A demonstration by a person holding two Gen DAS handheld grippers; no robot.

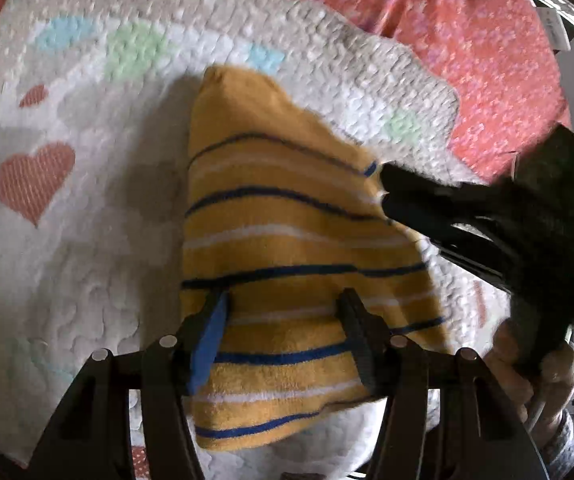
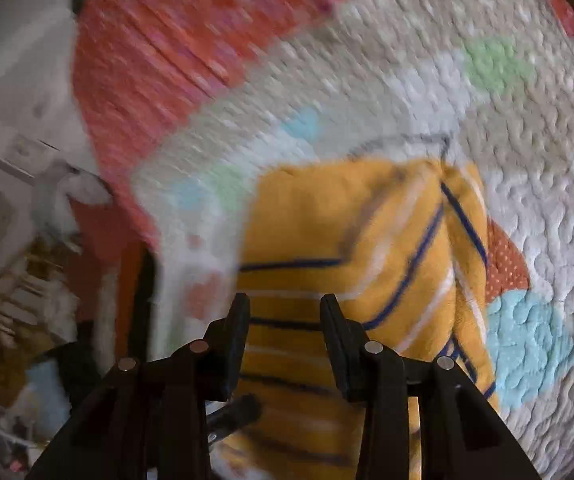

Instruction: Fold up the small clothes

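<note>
Yellow striped garment (image 1: 287,240) lies folded on white quilt (image 1: 87,280) | left wrist: left tongs (image 1: 283,300) spread open over garment, right tongs (image 1: 385,190) pinched on its right edge, pink sheet (image 1: 467,40) beyond quilt, a tag there unreadable | right wrist: blurred; right tongs (image 2: 285,304) appear parted above garment (image 2: 367,260); clutter left of quilt (image 2: 527,220).

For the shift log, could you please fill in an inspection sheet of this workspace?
Surface: white quilt with hearts, lying on a coral sheet.
Job's things: yellow striped cloth, partly folded on the quilt.
Clutter: nothing seen.
Grippers: left gripper open over the cloth's near end; right gripper open, its tips at the cloth's right edge.
Cables: nothing seen.
Surroundings: blurred furniture beyond the bed.
</note>
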